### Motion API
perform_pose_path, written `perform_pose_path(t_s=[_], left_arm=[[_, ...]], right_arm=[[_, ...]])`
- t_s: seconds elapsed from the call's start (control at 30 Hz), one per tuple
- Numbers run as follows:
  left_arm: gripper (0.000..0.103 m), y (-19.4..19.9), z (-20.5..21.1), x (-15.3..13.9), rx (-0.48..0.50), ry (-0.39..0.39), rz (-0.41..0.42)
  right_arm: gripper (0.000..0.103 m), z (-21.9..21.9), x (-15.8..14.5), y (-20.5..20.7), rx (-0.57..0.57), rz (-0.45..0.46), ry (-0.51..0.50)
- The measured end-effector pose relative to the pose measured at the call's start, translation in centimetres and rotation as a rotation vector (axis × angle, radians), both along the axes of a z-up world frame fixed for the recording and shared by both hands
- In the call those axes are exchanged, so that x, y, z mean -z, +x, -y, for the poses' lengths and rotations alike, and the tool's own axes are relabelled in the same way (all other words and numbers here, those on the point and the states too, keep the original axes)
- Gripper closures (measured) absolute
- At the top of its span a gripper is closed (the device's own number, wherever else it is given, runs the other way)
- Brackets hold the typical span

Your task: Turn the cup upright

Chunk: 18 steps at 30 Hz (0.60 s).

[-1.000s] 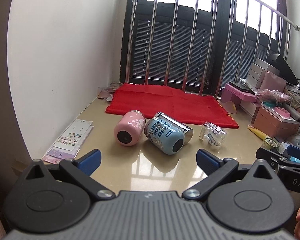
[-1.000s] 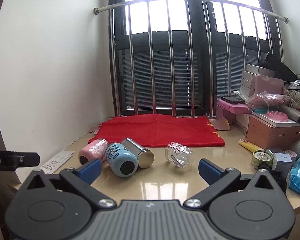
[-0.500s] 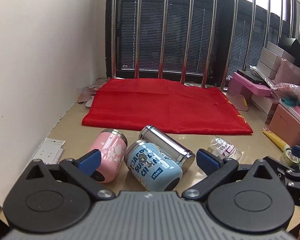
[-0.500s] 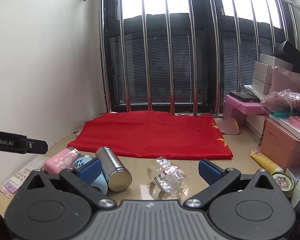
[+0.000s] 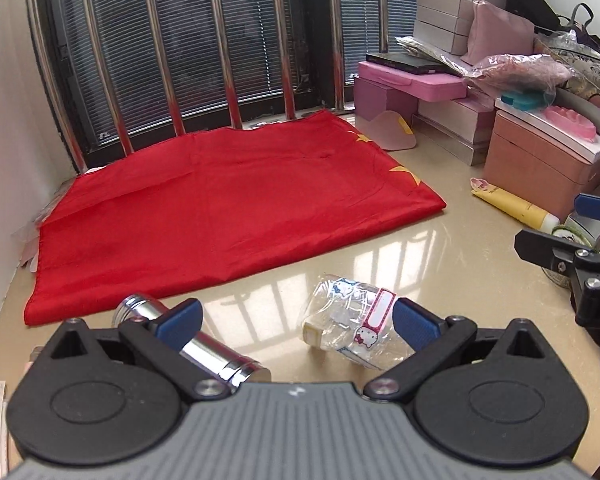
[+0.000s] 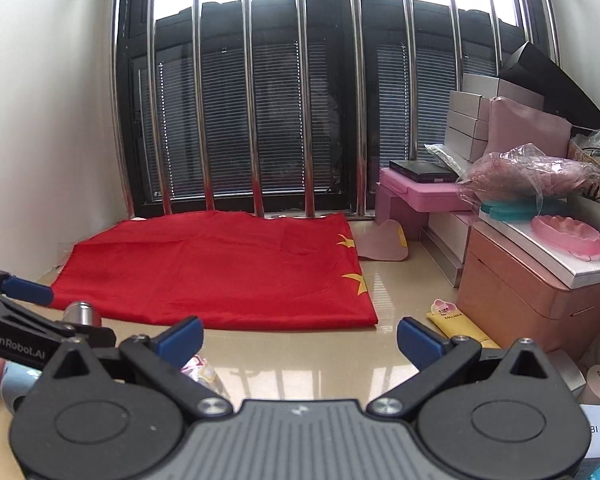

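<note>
The left gripper [image 5: 296,322] hovers low over the glossy beige desk [image 5: 440,264] with its jaws spread wide and nothing between them. A clear plastic cup [image 5: 350,326] printed with cartoon cat stickers lies on its side on the desk, just inside the right-hand blue fingertip [image 5: 414,322] of those jaws; whether the pad touches it cannot be told. A steel cup [image 5: 188,340] also lies on its side, passing under and behind the left-hand fingertip, its threaded mouth pointing away towards the red cloth [image 5: 220,208] spread ahead of the jaws. Off to the right of the left jaws, the black frame of the right gripper [image 5: 572,256] reaches into view near a yellow tube [image 5: 512,204] and a pink box [image 5: 540,160]. In the right wrist view, the right gripper [image 6: 298,338] is likewise open wide and holds nothing; bare desk lies between its fingertips. Just below its left-hand fingertip a sliver of the clear cup [image 6: 202,372] shows, mostly hidden by the gripper body. Further left of these jaws the left gripper [image 6: 24,320] crosses the view, with the mouth of the steel cup [image 6: 82,314] just beyond it and a strip of a pale blue cup [image 6: 14,388] beneath it. The red cloth [image 6: 220,272] lies ahead of the jaws, the yellow tube [image 6: 454,324] just behind the right-hand fingertip.
</note>
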State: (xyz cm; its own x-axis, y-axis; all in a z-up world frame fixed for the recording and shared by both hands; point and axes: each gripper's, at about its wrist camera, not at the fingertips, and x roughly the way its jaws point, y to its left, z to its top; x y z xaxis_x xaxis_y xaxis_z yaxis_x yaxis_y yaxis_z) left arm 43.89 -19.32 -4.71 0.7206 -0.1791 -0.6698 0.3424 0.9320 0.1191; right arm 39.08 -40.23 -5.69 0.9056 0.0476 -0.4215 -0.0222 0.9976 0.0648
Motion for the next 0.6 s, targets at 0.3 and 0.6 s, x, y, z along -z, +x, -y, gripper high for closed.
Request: perform_pose_path(t_s=[0.3, 0.6], left_arm=[[0.000, 2.3, 6.2, 2.1, 0.249, 0.147, -0.088], [0.000, 2.6, 8.4, 4.0, 0.522, 0.410, -0.150]], right_arm=[[0.000, 5.2, 0.9, 1.6, 0.092, -0.027, 0.006], [0.000, 7.1, 1.5, 2.1, 0.128, -0.054, 0.030]])
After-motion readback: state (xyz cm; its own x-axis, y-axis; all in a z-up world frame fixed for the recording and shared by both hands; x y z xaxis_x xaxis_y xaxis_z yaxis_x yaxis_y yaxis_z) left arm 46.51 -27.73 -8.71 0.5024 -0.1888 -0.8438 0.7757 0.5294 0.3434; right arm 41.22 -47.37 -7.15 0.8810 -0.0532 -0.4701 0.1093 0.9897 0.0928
